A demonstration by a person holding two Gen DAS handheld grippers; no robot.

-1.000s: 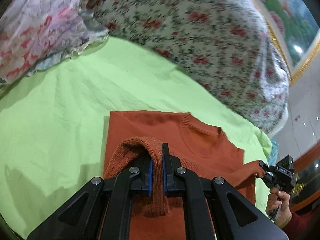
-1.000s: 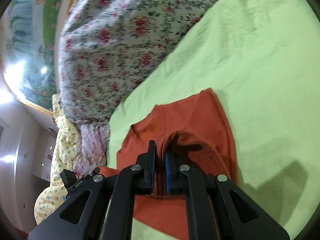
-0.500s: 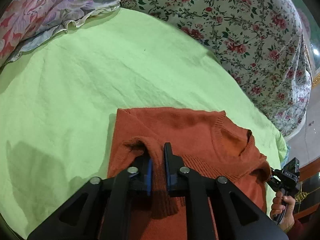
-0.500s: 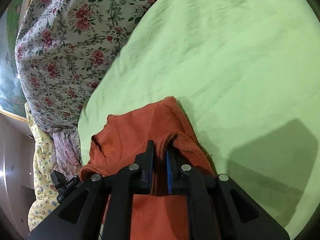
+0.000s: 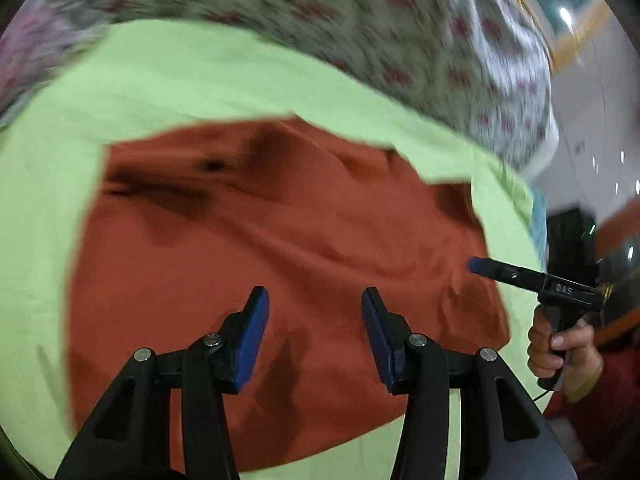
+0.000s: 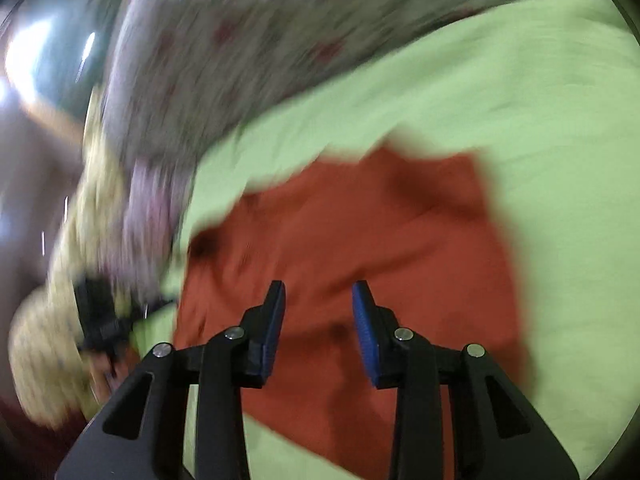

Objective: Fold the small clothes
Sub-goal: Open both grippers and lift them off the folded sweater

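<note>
Bare green sheet point(image 5: 208, 80) rings the sweater point(image 5: 280, 232); floral quilt point(image 5: 360, 28) blocks beyond.

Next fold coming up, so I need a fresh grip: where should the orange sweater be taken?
Probably at the near edge of the orange sweater, one claw toward each side, coming in low from the near side. It lies flat on the green sheet, so only its edges offer a lip to pinch.

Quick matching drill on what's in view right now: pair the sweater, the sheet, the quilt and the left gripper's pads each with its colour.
Things:
1. sweater
2. sheet
3. quilt
4. left gripper pads

Colours:
A. blue
B. floral print
C. rust orange
D. light green

Pairs: 1-C, 2-D, 3-B, 4-A
</note>
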